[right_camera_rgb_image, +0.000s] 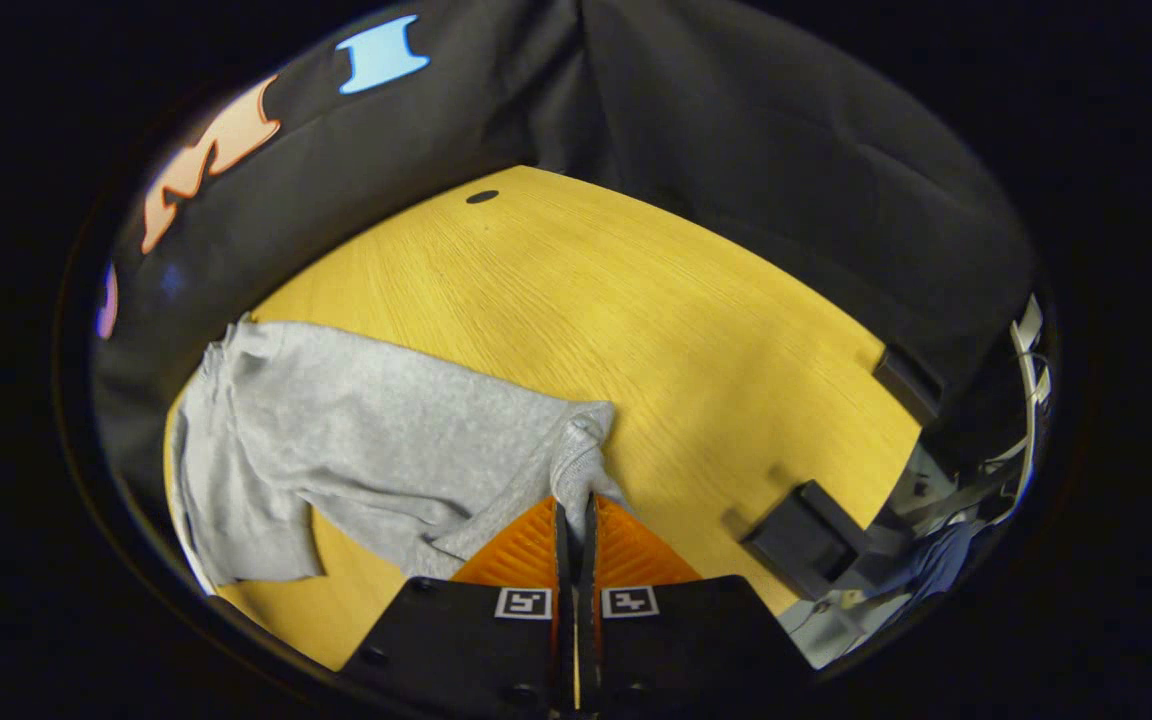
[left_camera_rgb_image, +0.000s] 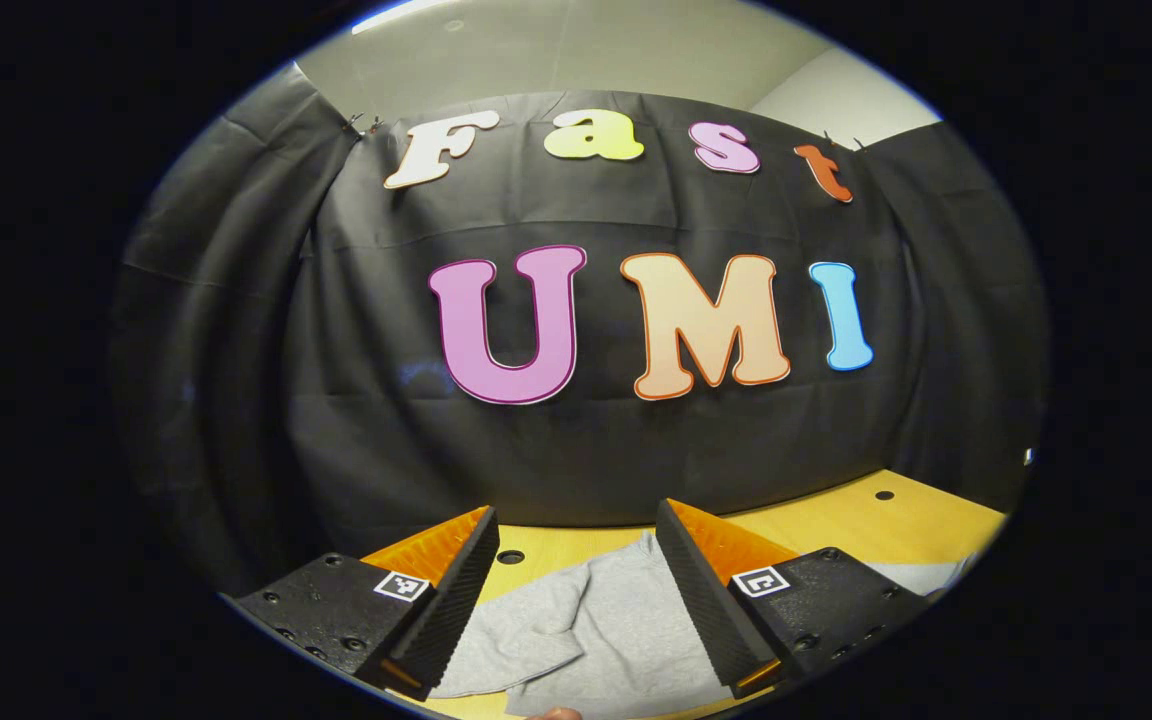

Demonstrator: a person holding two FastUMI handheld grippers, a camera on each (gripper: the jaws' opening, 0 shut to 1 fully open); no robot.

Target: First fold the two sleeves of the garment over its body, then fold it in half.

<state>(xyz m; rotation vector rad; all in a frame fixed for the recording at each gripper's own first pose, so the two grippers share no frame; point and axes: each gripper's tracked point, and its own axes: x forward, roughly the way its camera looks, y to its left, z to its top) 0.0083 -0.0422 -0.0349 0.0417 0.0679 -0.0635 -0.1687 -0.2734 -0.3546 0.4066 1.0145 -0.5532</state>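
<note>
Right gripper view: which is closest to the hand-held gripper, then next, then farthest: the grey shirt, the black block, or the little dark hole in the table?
1. Grey fabric garment: pinched in the right hand-held gripper.
2. Black block: right, on the yellow wooden table's edge.
3. Small dark round hole: far end, by the black cloth wall.

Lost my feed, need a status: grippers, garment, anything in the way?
Left gripper open above grey garment. Right gripper shut on garment's sleeve. Nothing else on table near it.

Black cloth wall (left_camera_rgb_image: 366, 350); yellow wooden table (right_camera_rgb_image: 636, 300); pale ceiling (left_camera_rgb_image: 556, 50).
</note>
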